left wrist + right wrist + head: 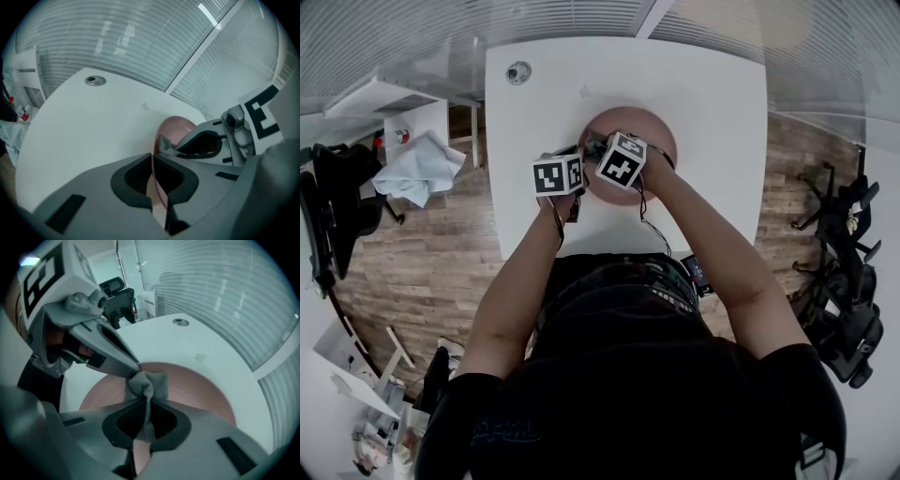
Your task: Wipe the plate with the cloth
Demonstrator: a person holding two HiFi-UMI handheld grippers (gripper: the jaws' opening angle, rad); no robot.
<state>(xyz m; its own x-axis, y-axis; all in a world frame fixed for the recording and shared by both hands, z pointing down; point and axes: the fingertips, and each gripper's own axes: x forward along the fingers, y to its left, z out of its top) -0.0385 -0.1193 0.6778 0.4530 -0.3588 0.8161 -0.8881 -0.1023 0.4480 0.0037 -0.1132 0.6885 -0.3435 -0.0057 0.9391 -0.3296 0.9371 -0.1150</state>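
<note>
A reddish-brown round plate (649, 131) sits in the middle of the white table (712, 112). My left gripper (152, 161) is shut on the plate's near-left rim (174, 127), which runs as a thin edge between its pads. In the right gripper view its fingers (123, 361) reach the rim from the upper left. My right gripper (147, 408) is shut on a bunched grey cloth (149, 384) that rests on the plate's (199, 389) inner face, right beside the left gripper's tips. In the head view both marker cubes hide the jaws.
A round metal grommet (518, 72) sits in the table's far left corner, with a small tag (584, 91) nearby. A pale blue cloth (417, 169) lies on furniture left of the table. Black office chairs (848, 281) stand to the right. Slatted blinds lie beyond the far edge.
</note>
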